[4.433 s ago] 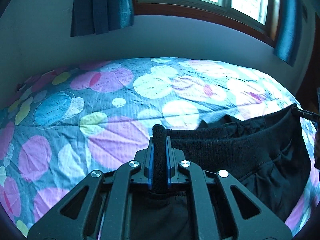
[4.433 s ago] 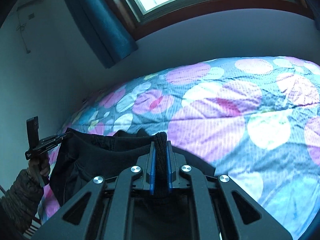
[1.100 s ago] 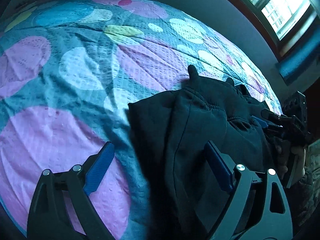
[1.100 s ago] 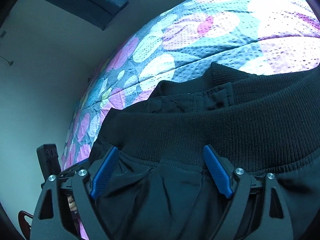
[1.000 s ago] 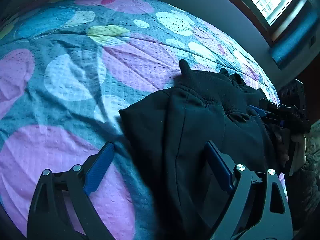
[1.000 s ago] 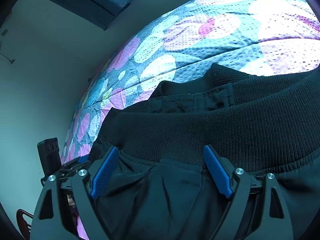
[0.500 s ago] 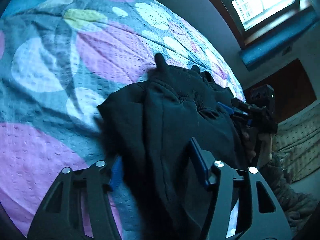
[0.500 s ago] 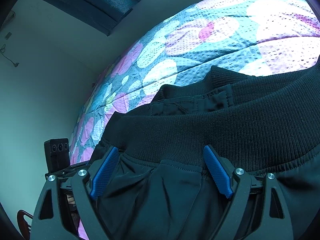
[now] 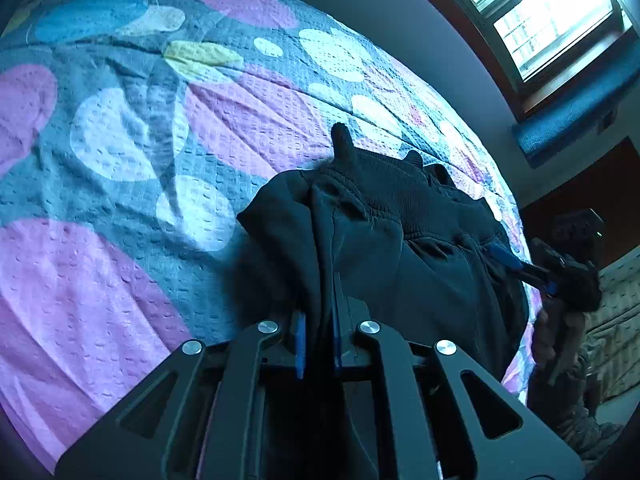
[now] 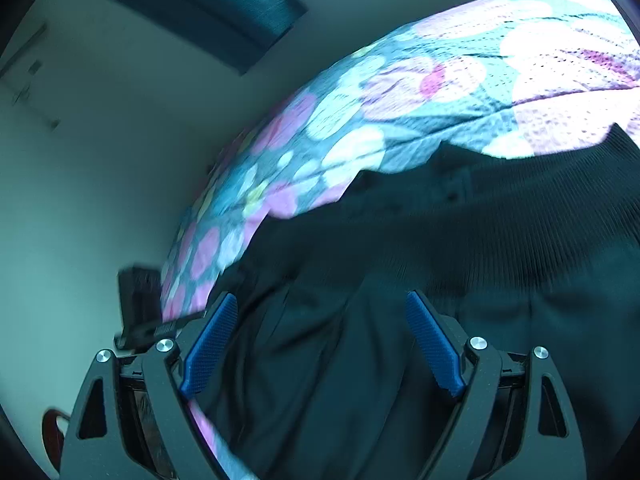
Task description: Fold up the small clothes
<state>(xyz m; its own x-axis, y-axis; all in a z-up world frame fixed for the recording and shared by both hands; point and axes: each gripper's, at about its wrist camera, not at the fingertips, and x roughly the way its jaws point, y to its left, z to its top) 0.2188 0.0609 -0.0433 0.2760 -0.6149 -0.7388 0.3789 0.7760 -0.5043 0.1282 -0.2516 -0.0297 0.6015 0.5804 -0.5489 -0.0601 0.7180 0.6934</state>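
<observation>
Black shorts (image 9: 392, 240) with a ribbed waistband lie bunched on the dotted bedspread (image 9: 120, 168). My left gripper (image 9: 318, 340) is shut on a fold of the shorts' left edge near the bed's front. My right gripper (image 10: 320, 340) is open, its blue pads (image 10: 210, 340) spread over the black fabric (image 10: 440, 280) just below the waistband; nothing is between them. The right gripper also shows in the left wrist view (image 9: 532, 270) at the shorts' far right side, held by a hand.
The bed runs to a pale wall (image 10: 100, 160). A window (image 9: 552, 16) and blue curtains (image 10: 208, 4) stand behind it. A dark doorway (image 9: 592, 184) is at the right. The right wrist view is blurred by motion.
My left gripper has closed from wide open onto the left fold of the shorts. My right gripper stays open over the fabric and has shifted, blurring its view.
</observation>
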